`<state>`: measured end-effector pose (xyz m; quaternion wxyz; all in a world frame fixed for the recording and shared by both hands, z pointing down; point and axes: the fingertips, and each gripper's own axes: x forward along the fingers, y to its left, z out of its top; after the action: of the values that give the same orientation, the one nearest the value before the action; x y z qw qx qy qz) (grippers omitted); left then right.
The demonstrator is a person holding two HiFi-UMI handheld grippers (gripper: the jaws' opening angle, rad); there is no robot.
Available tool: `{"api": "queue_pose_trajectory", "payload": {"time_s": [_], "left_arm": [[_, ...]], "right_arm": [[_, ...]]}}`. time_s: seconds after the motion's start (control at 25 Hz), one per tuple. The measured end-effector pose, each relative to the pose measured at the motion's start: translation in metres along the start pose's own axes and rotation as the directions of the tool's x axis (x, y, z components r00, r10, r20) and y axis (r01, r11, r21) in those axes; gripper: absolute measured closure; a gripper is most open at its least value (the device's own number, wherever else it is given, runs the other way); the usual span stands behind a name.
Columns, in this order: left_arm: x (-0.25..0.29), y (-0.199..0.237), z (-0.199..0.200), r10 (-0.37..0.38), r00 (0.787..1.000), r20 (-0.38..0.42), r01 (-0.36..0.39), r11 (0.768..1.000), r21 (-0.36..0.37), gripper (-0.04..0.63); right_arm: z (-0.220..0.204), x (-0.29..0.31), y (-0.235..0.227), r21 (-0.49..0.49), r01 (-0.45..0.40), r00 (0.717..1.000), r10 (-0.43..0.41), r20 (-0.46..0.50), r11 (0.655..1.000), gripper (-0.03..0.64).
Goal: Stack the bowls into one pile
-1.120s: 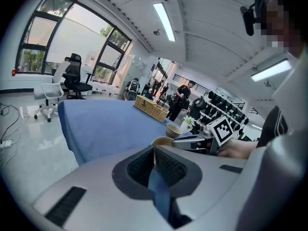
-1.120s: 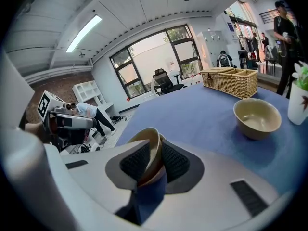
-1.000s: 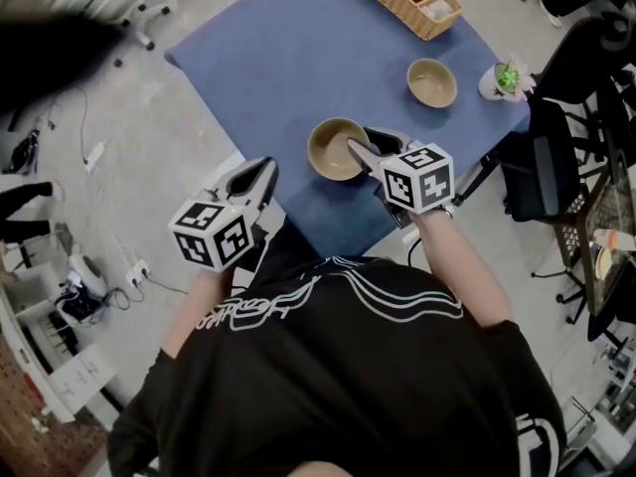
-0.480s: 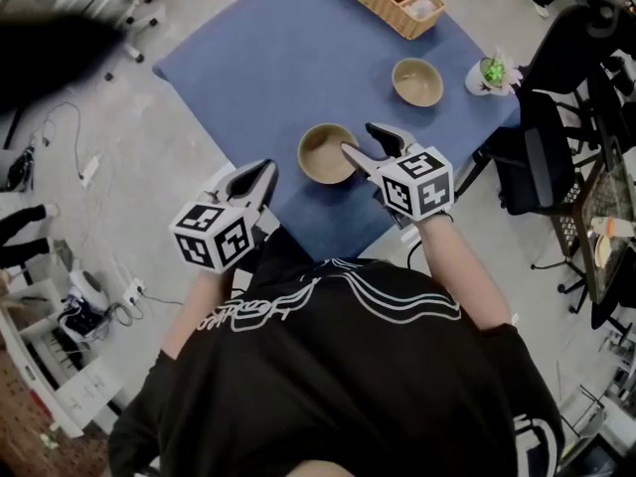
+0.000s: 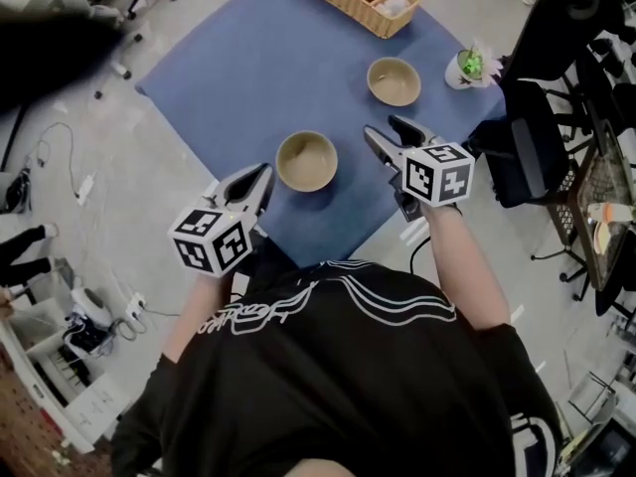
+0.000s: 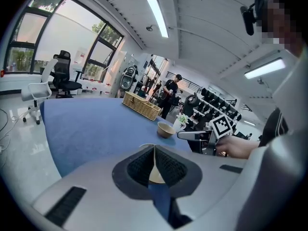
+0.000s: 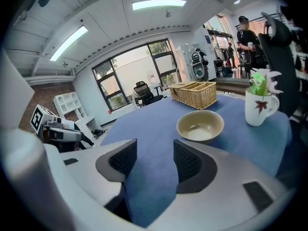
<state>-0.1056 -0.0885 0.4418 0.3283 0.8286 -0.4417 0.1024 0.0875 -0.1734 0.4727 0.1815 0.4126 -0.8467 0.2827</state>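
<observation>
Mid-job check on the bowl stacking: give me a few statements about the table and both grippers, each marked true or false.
1. The left gripper has its jaws together. True.
2. The right gripper grips a round tan bowl. False: its jaws have just been opening and stand apart, with nothing between them.
3. The two tan bowls are stacked in one pile. False: the near bowl and the far bowl sit apart on the blue cloth.
4. A woven wicker basket stands beyond the far bowl. True.
</observation>
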Motion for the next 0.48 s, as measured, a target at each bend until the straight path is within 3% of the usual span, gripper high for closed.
{"api": "queue_pose_trajectory", "payload": {"time_s": [0.48], "left_arm": [[0.023, -0.009, 0.0, 0.001, 1.0, -0.015, -0.001, 1.0, -0.001, 0.565]], "right_arm": [[0.011, -0.011, -0.094, 0.17, 0.121, 0.99, -0.131, 0.047, 0.978, 0.368]]}}
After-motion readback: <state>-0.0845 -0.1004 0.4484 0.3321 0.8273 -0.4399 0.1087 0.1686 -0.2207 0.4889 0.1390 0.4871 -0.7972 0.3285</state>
